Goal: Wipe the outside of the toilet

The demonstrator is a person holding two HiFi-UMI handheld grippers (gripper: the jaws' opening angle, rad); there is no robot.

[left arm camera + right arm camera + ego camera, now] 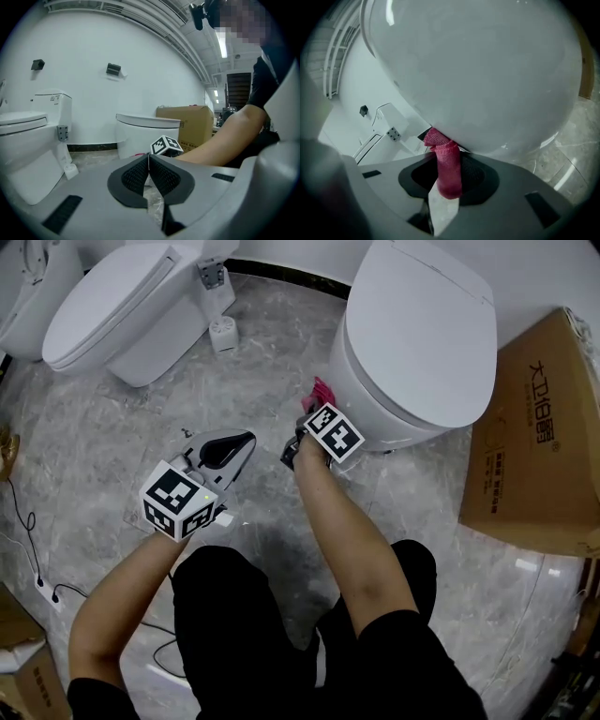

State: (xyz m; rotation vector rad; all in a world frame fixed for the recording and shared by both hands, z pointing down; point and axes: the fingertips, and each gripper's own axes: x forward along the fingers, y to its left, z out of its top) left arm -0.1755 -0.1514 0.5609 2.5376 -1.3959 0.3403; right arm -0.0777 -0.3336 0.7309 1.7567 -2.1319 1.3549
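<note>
A white toilet (pixel 412 343) with its lid down stands at the upper right of the head view and fills the right gripper view (pixel 478 70). My right gripper (pixel 314 427) is shut on a pink cloth (pixel 447 166), whose top end (pixel 322 392) presses against the lower front of the bowl. My left gripper (pixel 234 451) hangs above the floor, to the left of the right one. Its jaws are shut with nothing between them (pixel 149 176). In the left gripper view the toilet (pixel 145 133) stands ahead, apart from the jaws.
A second white toilet (pixel 122 306) stands at the upper left, with a small white holder (pixel 223 334) beside it. A brown cardboard box (pixel 539 437) sits right of the wiped toilet. A white cable (pixel 28 540) lies on the grey marble floor at left.
</note>
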